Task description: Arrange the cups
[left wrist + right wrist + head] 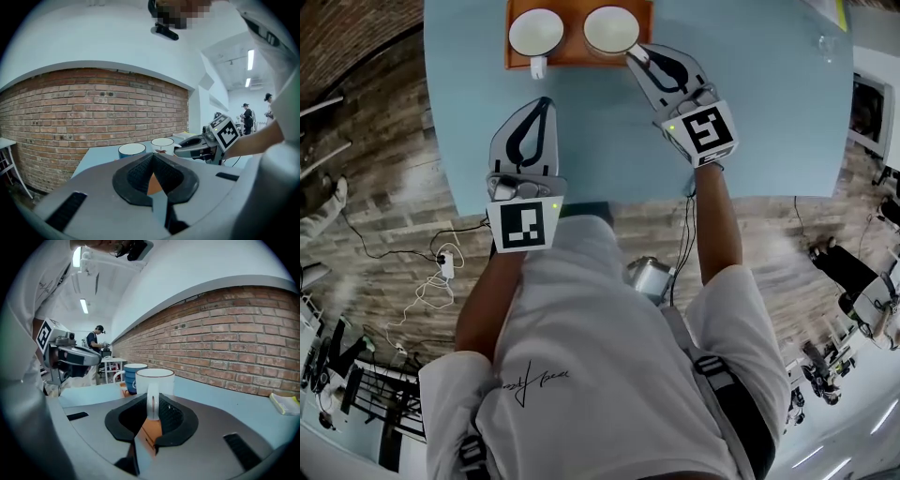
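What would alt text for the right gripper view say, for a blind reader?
The right gripper has its jaws closed on the handle of a white cup, with a blue cup beyond it on an orange tray. The left gripper hovers at the left above the pale blue table; a brick wall runs along the right.

Blue cup [128, 378], white cup [155, 379] with thin brown rim, orange tray [576, 58], pale blue tabletop [769, 112], red-brown brick wall [93, 117] with pale mortar lines.

A light-blue table [769, 122] bears an orange tray [575, 52] and a yellow booklet [286, 404].
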### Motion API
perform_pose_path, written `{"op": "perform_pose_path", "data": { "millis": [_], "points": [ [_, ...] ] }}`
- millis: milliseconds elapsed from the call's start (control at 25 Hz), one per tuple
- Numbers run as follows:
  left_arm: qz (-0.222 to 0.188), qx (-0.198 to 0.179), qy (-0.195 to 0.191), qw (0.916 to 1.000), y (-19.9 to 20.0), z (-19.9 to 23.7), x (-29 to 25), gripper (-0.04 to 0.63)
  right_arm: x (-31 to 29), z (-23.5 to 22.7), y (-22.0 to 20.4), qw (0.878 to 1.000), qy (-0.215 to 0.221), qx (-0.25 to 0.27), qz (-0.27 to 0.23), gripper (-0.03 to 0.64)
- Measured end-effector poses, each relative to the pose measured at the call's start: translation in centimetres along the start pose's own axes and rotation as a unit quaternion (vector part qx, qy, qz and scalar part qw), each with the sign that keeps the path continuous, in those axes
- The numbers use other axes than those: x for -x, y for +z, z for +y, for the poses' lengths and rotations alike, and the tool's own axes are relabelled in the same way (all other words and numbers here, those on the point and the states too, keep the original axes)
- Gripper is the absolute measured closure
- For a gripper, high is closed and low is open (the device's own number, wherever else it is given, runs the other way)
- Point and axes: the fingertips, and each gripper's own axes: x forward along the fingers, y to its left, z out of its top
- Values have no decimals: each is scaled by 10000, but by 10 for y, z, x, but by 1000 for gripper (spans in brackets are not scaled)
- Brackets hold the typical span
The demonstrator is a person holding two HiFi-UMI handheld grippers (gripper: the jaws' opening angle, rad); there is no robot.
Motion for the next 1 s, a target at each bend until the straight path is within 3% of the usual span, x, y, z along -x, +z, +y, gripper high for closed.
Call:
{"op": "perform_pose_path", "data": {
  "millis": [400, 720, 1000],
  "points": [
    [-150, 65, -265, 9995, 4, 9, 9, 586, 14, 0, 11, 9944, -862, -587, -155, 552],
    [-343, 132, -480, 9982, 12, 15, 15, 586, 28, 14, 18, 9817, -1512, -1133, -220, 551],
    [-469, 230, -645, 9966, 13, 25, 27, 586, 34, 36, 30, 9696, -2102, -1243, -163, 552]
  ]
}}
